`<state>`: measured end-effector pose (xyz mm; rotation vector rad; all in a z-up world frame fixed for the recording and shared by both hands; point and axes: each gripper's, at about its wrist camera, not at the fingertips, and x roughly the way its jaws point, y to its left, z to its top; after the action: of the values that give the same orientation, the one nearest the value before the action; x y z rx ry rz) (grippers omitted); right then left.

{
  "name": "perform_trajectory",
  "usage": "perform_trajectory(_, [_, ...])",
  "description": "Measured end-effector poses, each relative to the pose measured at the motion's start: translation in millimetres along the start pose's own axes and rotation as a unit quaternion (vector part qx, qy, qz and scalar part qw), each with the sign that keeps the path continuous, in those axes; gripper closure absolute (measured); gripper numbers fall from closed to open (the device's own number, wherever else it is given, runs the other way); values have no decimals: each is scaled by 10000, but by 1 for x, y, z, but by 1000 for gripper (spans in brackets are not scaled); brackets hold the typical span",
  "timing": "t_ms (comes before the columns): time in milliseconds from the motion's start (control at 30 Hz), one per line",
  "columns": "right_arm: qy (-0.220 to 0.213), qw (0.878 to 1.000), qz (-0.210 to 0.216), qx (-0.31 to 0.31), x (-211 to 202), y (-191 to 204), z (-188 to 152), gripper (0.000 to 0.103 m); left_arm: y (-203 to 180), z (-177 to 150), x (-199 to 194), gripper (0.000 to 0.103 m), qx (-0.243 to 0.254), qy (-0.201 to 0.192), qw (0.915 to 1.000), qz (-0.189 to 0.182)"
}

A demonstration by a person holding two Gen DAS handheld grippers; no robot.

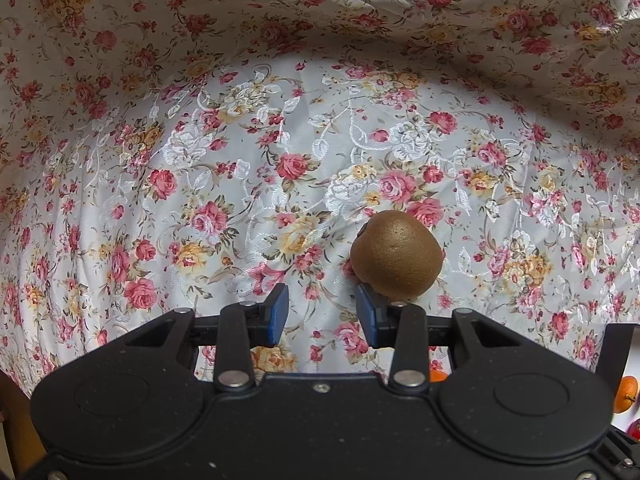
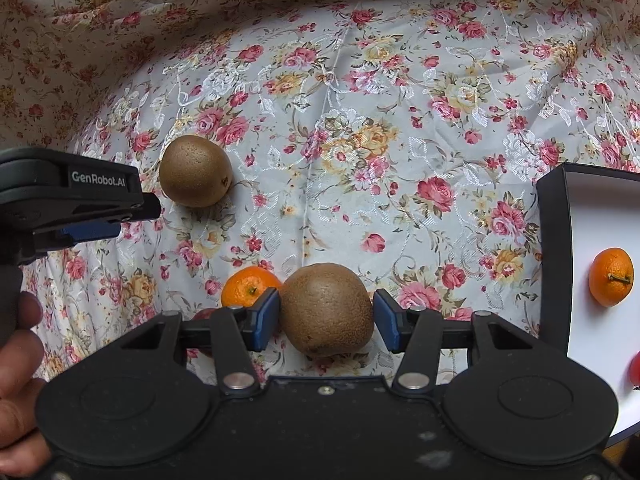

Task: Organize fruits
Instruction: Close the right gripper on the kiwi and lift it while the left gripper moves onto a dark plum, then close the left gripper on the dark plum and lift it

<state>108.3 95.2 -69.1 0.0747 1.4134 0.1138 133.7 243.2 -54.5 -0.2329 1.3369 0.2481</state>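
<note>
In the left wrist view a brown kiwi (image 1: pixel 396 255) lies on the floral cloth just ahead of my left gripper (image 1: pixel 322 312), right of its open, empty jaws and close to the right finger. In the right wrist view my right gripper (image 2: pixel 326 314) is open with a second kiwi (image 2: pixel 327 309) between its blue pads; the left pad (image 2: pixel 267 316) touches it, the right pad stands slightly apart. A tangerine (image 2: pixel 249 287) lies just behind the left pad. The first kiwi shows in the right wrist view (image 2: pixel 195 171) beside the left gripper (image 2: pixel 92 216).
A black-rimmed white box (image 2: pixel 554 264) stands at the right, holding a tangerine (image 2: pixel 611 277) and a red fruit (image 2: pixel 635 367). A reddish fruit (image 2: pixel 206 314) peeks out by the right gripper's left finger. The floral cloth (image 2: pixel 360 140) rises in folds at the back.
</note>
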Motion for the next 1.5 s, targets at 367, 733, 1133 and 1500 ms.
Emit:
perform_trajectory(367, [-140, 9982, -93, 574, -15, -28, 10, 49, -23, -27, 4, 55, 281, 524, 9972, -462])
perform_trajectory(733, [-188, 9972, 2, 729, -26, -39, 7, 49, -30, -53, -13, 55, 509, 460, 9966, -453])
perform_trajectory(1133, [-279, 9956, 83, 887, -33, -45, 9, 49, -35, -82, -11, 55, 877, 279, 9957, -68])
perform_trajectory(1500, [-248, 9958, 74, 881, -29, -41, 10, 49, -41, -87, 5, 49, 1015, 375, 9941, -71])
